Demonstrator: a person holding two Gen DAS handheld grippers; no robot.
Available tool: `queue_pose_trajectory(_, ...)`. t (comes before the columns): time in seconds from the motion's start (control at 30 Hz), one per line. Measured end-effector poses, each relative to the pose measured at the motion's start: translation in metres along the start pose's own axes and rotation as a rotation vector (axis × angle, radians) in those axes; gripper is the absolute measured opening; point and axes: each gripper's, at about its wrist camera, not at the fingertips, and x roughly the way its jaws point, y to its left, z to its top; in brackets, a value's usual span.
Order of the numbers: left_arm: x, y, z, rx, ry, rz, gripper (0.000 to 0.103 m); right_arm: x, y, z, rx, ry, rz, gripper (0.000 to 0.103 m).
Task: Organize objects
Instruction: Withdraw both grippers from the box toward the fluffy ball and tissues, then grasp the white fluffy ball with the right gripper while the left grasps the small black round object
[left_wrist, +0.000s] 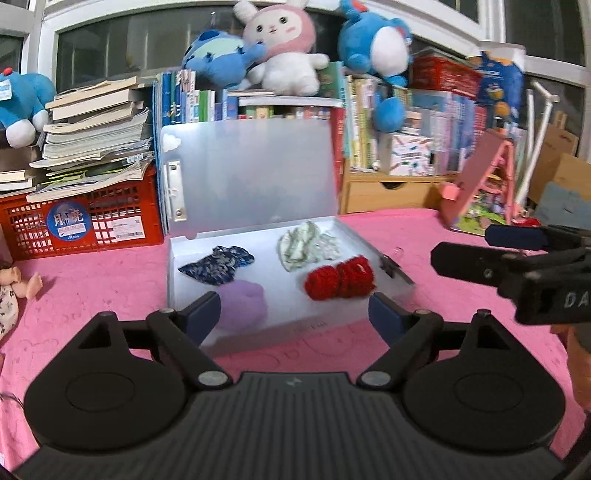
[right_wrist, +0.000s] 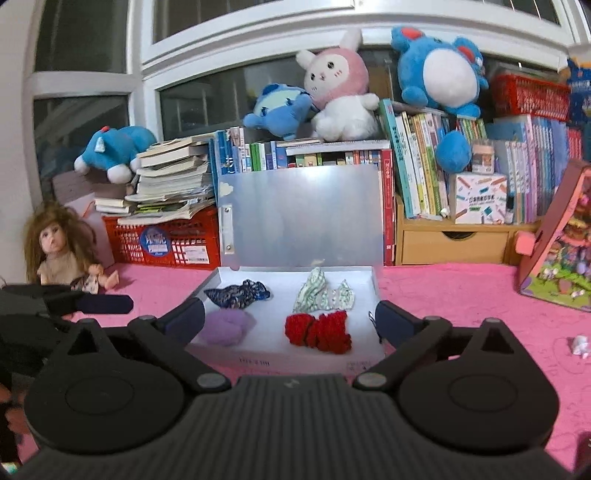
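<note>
Looks like packing nearly done: four scrunchies – dark blue (right_wrist: 238, 292), green-white (right_wrist: 325, 293), purple (right_wrist: 227, 326), red (right_wrist: 317, 329) – already inside open box (right_wrist: 291, 360) on pink table (right_wrist: 443, 295). Left gripper (left_wrist: 294, 314) and right gripper (right_wrist: 290, 319) both spread wide, holding nothing. Next up, probably: swing lid (right_wrist: 303, 214) down, gently.

Open translucent box (right_wrist: 364, 363) on pink cloth, holding navy scrunchie (right_wrist: 238, 292), green-white scrunchie (right_wrist: 323, 293), purple scrunchie (right_wrist: 225, 326), red scrunchie (right_wrist: 319, 328)

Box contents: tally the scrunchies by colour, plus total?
In the open box:
Dark blue patterned scrunchie: 1
Green-and-white scrunchie: 1
Purple scrunchie: 1
Red scrunchie: 1, though it may be two red ones pressed together; I cannot tell.
Total: 4
</note>
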Motion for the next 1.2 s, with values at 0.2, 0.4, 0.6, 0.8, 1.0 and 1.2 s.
queue_pose_trajectory(0.2,-0.029,-0.013,-0.03,0.022,-0.038,0.005,0.091,-0.025,0.004,-0.025,-0.034,-0.021,-0.015,0.103)
queue_pose_trajectory(0.4,-0.047,-0.026,-0.06,0.072,-0.053,0.008,0.091,-0.042,0.005,-0.047,-0.051,-0.032,-0.04,0.103)
queue_pose_trajectory(0.6,-0.061,-0.033,-0.085,0.078,-0.063,0.0,0.092,-0.054,0.005,-0.073,-0.08,-0.017,-0.046,0.103)
queue_pose_trajectory(0.8,-0.073,-0.04,-0.103,0.1,-0.08,0.0,0.092,-0.063,0.005,-0.089,-0.103,-0.007,-0.067,0.103)
queue_pose_trajectory(1.0,-0.086,-0.04,-0.117,0.101,-0.084,0.016,0.092,-0.07,0.003,-0.103,-0.097,0.014,-0.088,0.103)
queue_pose_trajectory(1.2,-0.097,-0.036,-0.132,0.095,-0.107,-0.005,0.092,-0.074,0.002,-0.115,-0.108,0.043,-0.096,0.103)
